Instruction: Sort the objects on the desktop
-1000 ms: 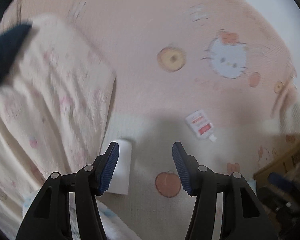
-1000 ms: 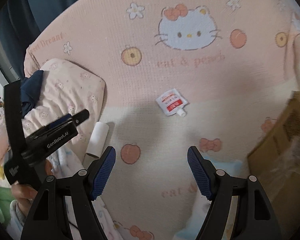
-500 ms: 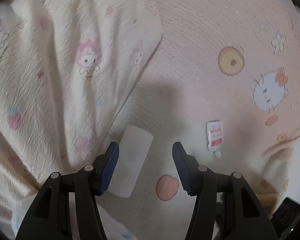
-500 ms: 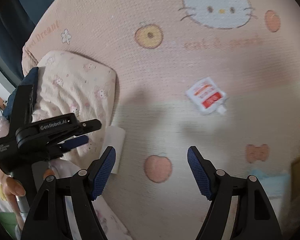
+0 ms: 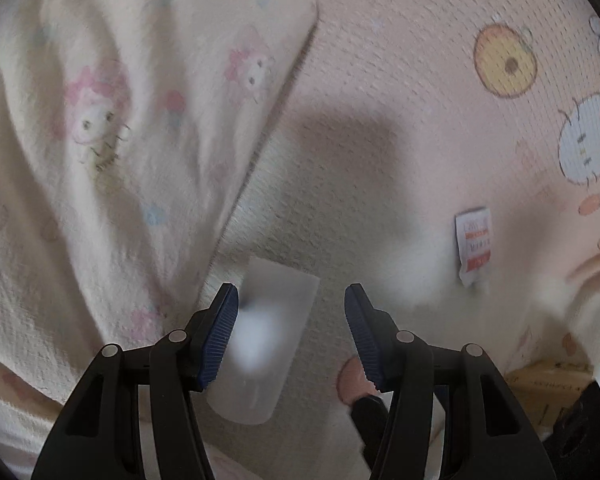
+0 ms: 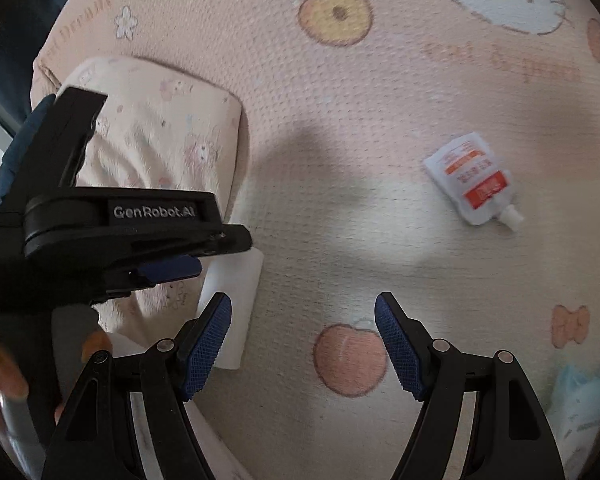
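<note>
**White tube lying between the left jaws, nothing gripped yet**

White tube [image 5: 260, 340] is the nearest thing to sort, so the account is running from the biggest thing down to it. A peach-coloured blanket [image 5: 400, 60] printed with cats and fruit is covering the bed and carrying everything. A cream pillow [image 5: 120, 140] is lying beyond and to the left of the left jaws, its edge just beside the tube.

The left gripper [image 5: 290, 336] is pointing steeply down with its jaws standing wide and holding nothing; the tube is sitting between them, nearer the left pad, its long axis running away from the camera. The right gripper [image 6: 304, 344] is likewise gaping wide and empty, hanging over a printed peach, with the tube [image 6: 230, 312] just outside its left jaw. A small spouted pouch [image 6: 470, 178] with an orange label is lying well beyond the right jaw, apart from everything else.

The tube is looking light, smooth and rigid, perhaps a little slippery, and likely to roll on the soft bedding. Taking it across its middle, pads on the two long sides, is looking safest. The pouch is probably soft and floppy.
</note>
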The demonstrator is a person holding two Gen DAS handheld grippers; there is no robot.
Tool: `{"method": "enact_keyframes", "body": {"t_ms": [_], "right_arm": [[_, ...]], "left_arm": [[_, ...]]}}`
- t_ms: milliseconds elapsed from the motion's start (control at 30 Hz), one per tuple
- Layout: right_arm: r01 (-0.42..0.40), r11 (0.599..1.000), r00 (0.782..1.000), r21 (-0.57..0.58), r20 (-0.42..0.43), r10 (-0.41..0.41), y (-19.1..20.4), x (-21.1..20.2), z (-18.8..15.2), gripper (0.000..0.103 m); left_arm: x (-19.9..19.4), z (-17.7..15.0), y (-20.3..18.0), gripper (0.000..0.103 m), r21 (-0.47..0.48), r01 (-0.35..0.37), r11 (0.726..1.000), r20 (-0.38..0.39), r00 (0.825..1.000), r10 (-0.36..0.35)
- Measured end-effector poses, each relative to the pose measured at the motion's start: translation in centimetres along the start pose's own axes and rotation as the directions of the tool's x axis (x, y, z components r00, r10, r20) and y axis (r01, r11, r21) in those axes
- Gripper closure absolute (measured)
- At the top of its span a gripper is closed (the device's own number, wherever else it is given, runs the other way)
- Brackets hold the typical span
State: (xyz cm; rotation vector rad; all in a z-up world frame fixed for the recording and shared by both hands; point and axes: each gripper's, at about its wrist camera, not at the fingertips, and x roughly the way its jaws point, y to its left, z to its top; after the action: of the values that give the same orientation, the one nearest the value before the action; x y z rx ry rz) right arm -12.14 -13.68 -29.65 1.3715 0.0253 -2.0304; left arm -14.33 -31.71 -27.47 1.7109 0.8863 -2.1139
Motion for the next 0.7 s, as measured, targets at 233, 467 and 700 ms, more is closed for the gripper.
{"method": "enact_keyframes", "body": {"t_ms": [233, 467, 700], "right_arm": [[-0.006, 1.000, 0.999, 0.004, -0.033, 0.006, 0.1, 1.6, -0.6, 0.030], [-0.043, 0.996, 0.997, 0.073, -0.063, 0.048, -1.4, 2.0, -1.1, 0.031], [-0.089, 0.996, 0.990, 0.028, -0.105, 0.091, -1.1, 2.4, -2.2, 0.051]], "left_arm": [[0.9, 0.1, -0.1, 0.056, -0.022, 0.075, 0.997, -0.057, 0.995, -0.077], [1.7, -0.4, -0.7, 0.056, 0.014, 0.103, 0.995, -0.097, 0.990, -0.101], [2.6, -0.9, -1.3, 0.056, 0.023, 0.186, 0.982, -0.153, 0.972, -0.180]]}}
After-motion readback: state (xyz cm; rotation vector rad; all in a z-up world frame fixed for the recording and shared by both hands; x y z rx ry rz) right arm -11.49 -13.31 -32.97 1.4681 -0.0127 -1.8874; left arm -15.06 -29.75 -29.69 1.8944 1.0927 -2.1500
